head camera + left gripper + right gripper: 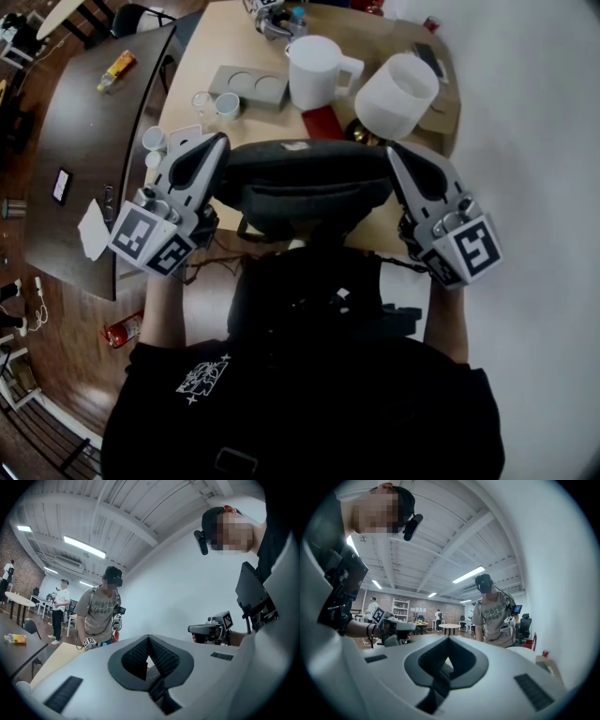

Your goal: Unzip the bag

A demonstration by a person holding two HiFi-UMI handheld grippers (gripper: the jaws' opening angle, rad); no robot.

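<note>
Dark zip bag [305,183], at near edge of wooden worktop [217,37], flanked by left hand-held gripper [216,142] and right hand-held gripper [395,152], both closed, empty: best to pin one end, pinch the pull, draw steadily along the zip.

Holds the left hand-held gripper [219,142] out in front at the left, tip forward and angled slightly inward, marker cube nearest the body. Holds the right hand-held gripper [394,152] level with it at the right, mirrored and well apart. Jaws of both pressed together, nothing between them. Left forearm [161,314] and right forearm [451,323] bare, reaching forward.
</note>
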